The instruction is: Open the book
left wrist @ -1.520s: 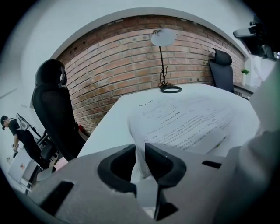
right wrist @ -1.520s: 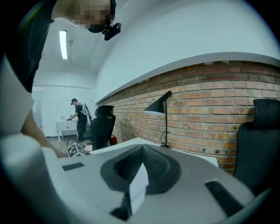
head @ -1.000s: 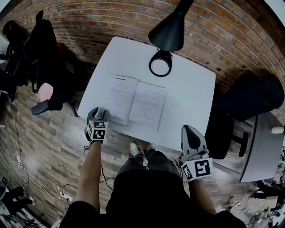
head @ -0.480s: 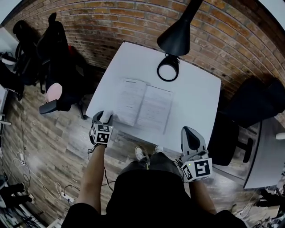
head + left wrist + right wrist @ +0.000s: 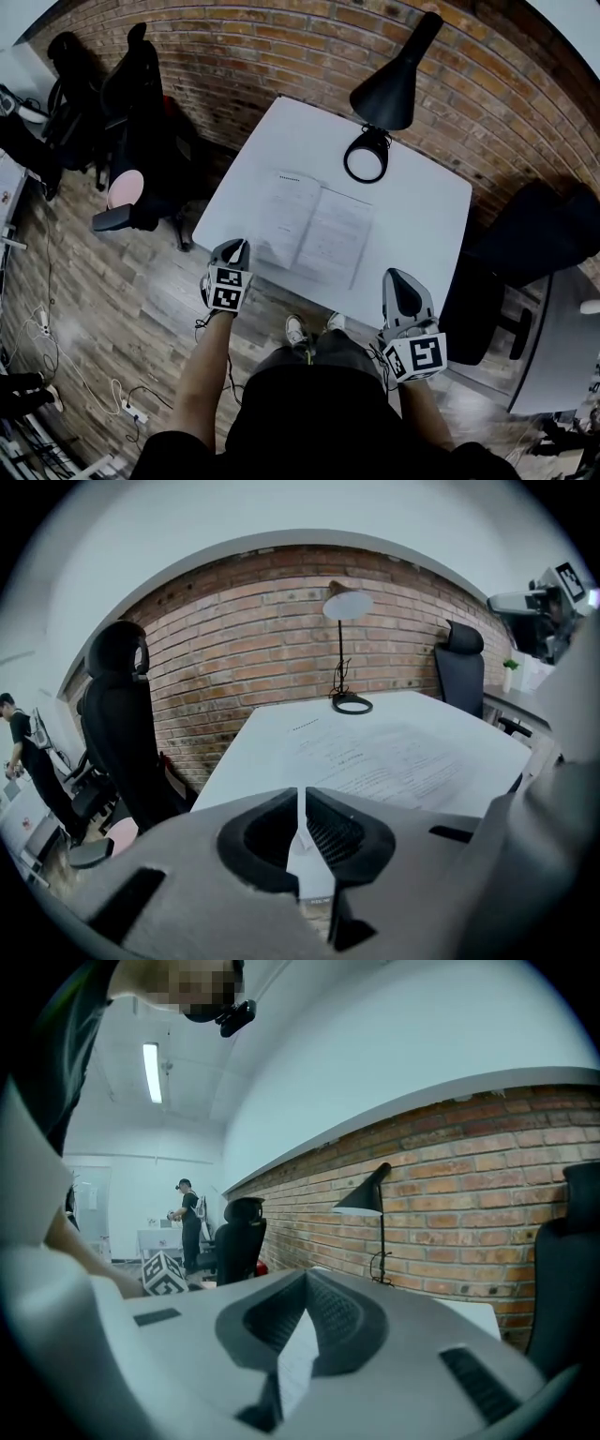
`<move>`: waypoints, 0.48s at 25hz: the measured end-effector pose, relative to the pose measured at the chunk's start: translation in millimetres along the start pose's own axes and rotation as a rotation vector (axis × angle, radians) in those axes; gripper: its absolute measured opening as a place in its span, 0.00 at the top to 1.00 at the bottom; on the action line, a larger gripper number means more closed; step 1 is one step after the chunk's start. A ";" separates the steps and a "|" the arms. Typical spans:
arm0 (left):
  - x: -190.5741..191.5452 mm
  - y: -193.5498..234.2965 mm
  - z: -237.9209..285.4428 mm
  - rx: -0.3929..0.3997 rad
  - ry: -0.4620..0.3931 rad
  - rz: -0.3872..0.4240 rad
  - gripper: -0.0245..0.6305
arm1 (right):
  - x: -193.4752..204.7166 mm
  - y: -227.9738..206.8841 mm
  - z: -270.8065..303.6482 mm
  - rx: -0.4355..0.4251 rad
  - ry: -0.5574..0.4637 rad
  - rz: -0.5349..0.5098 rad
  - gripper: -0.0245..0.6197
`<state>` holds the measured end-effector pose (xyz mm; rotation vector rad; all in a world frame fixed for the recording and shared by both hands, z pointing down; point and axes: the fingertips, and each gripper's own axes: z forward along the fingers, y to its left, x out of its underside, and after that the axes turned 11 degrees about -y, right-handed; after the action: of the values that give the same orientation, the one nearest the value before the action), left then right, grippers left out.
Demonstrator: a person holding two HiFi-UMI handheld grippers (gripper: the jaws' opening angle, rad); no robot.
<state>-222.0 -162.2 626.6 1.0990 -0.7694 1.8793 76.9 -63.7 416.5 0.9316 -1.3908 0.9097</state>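
The book [image 5: 314, 230] lies open and flat on the white table [image 5: 417, 211], both pages face up; the left gripper view shows the book [image 5: 394, 761] past the jaws. My left gripper [image 5: 234, 247] hovers just off the table's near left edge, short of the book's left page. Its jaws are closing to a thin slit, with nothing between them [image 5: 302, 794]. Off the near right edge, clear of the book, my right gripper [image 5: 401, 279] is shut and empty [image 5: 305, 1279].
A black desk lamp [image 5: 389, 94] leans over the table's far side, its ring base [image 5: 366, 155] just beyond the book. Black office chairs stand to the left [image 5: 141, 122] and right [image 5: 534, 225]. A brick wall [image 5: 281, 56] runs behind.
My left gripper drew back and up from the book's near left corner, and its jaws came together. The right gripper stayed put. The book stayed open.
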 end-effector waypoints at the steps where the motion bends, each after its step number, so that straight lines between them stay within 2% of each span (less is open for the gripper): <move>1: -6.1 -1.5 -4.8 -0.004 -0.014 -0.008 0.90 | -1.2 0.1 0.3 -0.001 0.000 -0.001 0.94; 12: -93.3 -22.1 -35.8 -0.003 -0.205 -0.008 0.91 | -13.9 -13.8 3.5 -0.012 -0.022 -0.009 0.94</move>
<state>-189.8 -154.0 529.8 1.3050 -0.8800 1.7767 88.4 -71.8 402.5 0.9409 -1.4080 0.8860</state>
